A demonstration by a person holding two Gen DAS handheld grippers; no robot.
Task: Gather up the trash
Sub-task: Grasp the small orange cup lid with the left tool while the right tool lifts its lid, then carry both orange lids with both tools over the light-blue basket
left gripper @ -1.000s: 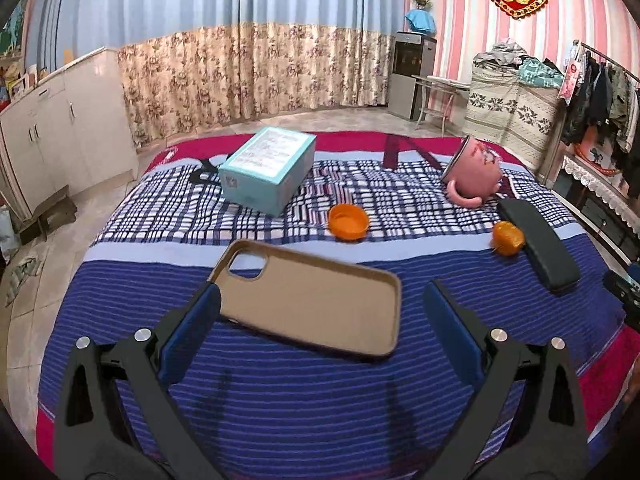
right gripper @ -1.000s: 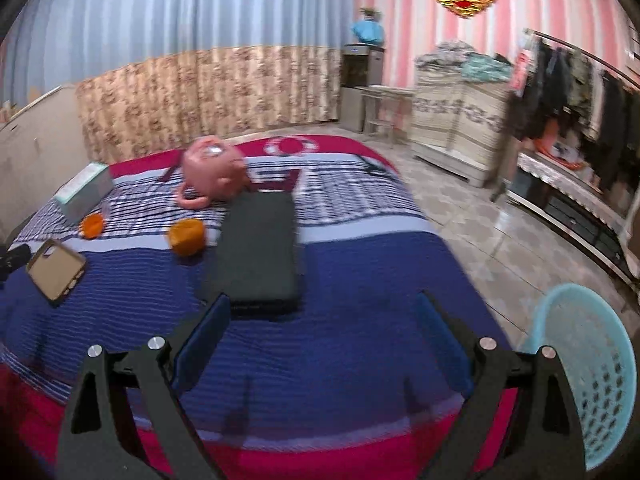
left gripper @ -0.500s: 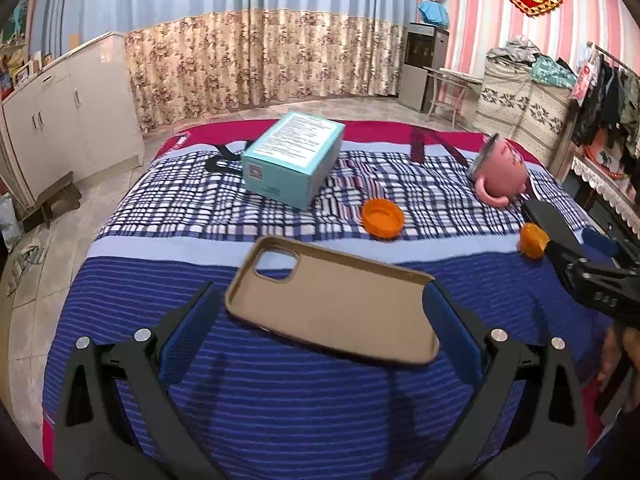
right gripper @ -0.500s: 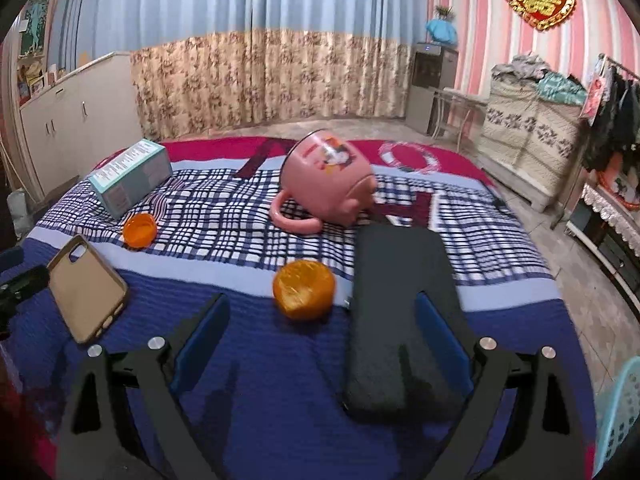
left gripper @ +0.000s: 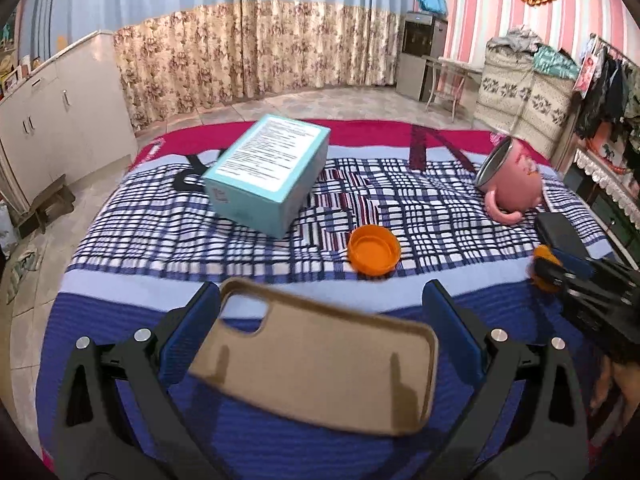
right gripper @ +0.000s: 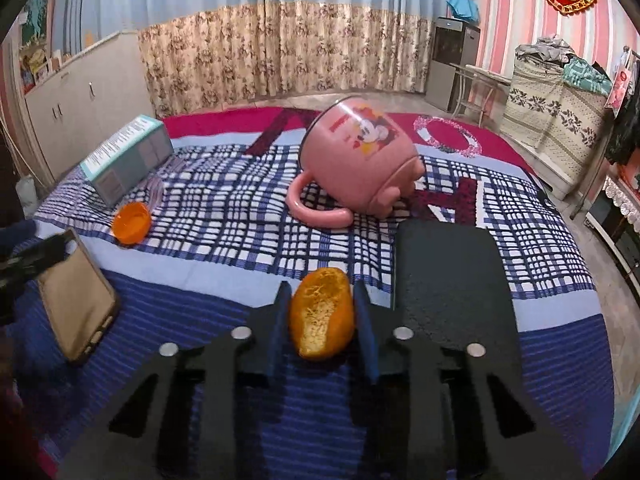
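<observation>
A piece of orange peel point(right gripper: 322, 316) lies on the blue striped bedspread point(right gripper: 200, 304). My right gripper point(right gripper: 320, 312) has it between its jaws, which are closing, and both blue pads touch its sides. The left wrist view shows that gripper point(left gripper: 560, 272) at the right edge, on the peel point(left gripper: 540, 268). An orange cap point(left gripper: 374, 250) lies open side up on the checked part of the bed. My left gripper point(left gripper: 324, 312) stands open, its fingers on either side of a tan phone case point(left gripper: 316, 360).
A teal box point(left gripper: 268, 170) sits at the back left of the bed. A pink mug point(right gripper: 360, 160) lies tipped on its side, and a flat black case point(right gripper: 452, 292) lies just right of the peel. Cabinets, curtains and a clothes rack surround the bed.
My right gripper swung left onto the bed, came up to the orange peel and narrowed its jaws around it. My left gripper moved forward, so the phone case now lies between its fingers.
</observation>
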